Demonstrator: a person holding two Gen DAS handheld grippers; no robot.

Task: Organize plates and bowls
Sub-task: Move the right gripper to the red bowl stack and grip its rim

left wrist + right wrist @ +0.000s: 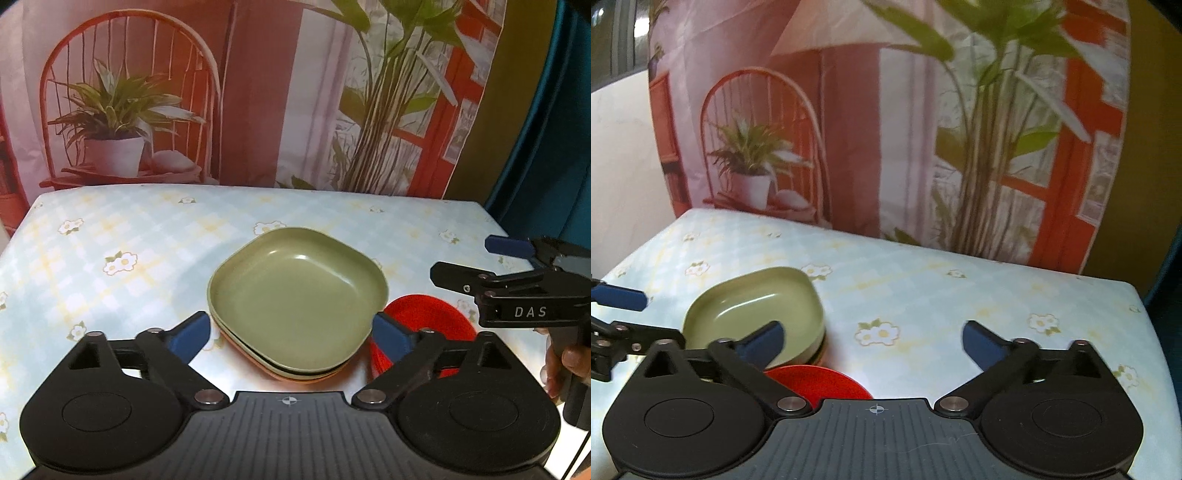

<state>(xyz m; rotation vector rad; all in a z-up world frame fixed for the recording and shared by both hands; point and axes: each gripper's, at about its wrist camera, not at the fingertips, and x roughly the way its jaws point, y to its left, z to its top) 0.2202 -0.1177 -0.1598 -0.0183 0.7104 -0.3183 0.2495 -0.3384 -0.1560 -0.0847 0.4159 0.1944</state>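
Observation:
A stack of square plates, olive green on top [297, 295] with an orange one at the bottom, sits mid-table. It also shows in the right wrist view [757, 310]. A red round bowl [428, 317] lies just right of the stack; the right wrist view [820, 382] shows it too. My left gripper [291, 334] is open, its blue pads either side of the stack's near edge, holding nothing. My right gripper [873, 343] is open and empty above the bowl; it appears in the left wrist view [465, 262] at the right.
The table [129, 236] has a pale blue checked cloth with flowers. A printed backdrop [258, 92] of chair and plants hangs behind the far edge. The table's right edge [1156, 332] drops off near a dark blue surface.

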